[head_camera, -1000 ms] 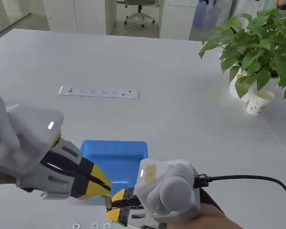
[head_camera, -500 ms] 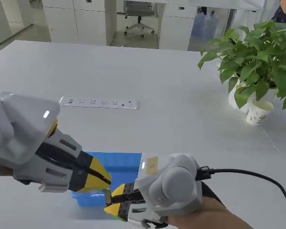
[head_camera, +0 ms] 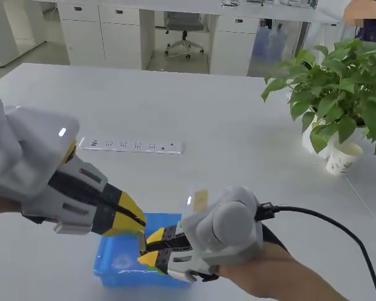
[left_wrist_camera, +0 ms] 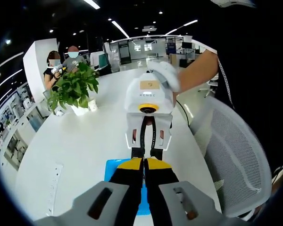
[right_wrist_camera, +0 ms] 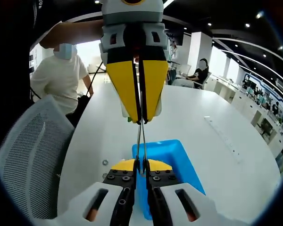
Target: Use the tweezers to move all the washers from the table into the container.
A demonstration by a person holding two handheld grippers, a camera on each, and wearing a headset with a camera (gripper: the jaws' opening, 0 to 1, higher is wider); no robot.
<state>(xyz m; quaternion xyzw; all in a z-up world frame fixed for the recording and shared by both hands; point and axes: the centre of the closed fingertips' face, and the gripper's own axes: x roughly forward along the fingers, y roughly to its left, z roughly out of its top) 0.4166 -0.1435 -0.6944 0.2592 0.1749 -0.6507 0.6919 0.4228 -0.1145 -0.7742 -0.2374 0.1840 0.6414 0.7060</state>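
Observation:
The thin metal tweezers [right_wrist_camera: 141, 141] span between the two grippers, which meet tip to tip. My right gripper [right_wrist_camera: 141, 165] is shut on their near end. The yellow jaws of my left gripper [right_wrist_camera: 141, 117] come down from the top and close on the far end. In the head view the left gripper [head_camera: 138, 224] and right gripper [head_camera: 149, 251] meet above the blue container [head_camera: 116, 263]. The container [right_wrist_camera: 167, 157] lies just under the tweezers. Two small washers [right_wrist_camera: 105, 163] lie on the white table beside its left edge. In the left gripper view my left gripper [left_wrist_camera: 144, 161] faces the right gripper [left_wrist_camera: 145, 151].
A white power strip [head_camera: 130, 146] lies farther back on the table [head_camera: 225, 125]. A potted plant [head_camera: 338, 94] and a paper cup [head_camera: 341, 160] stand at the right. A black cable [head_camera: 326, 219] trails from the right gripper. A mesh chair [right_wrist_camera: 28, 155] stands by the table's edge.
The head camera has tilted up, so the washers have dropped out of the head view. Both grippers, still tip to tip, have moved from the container's near edge to above it.

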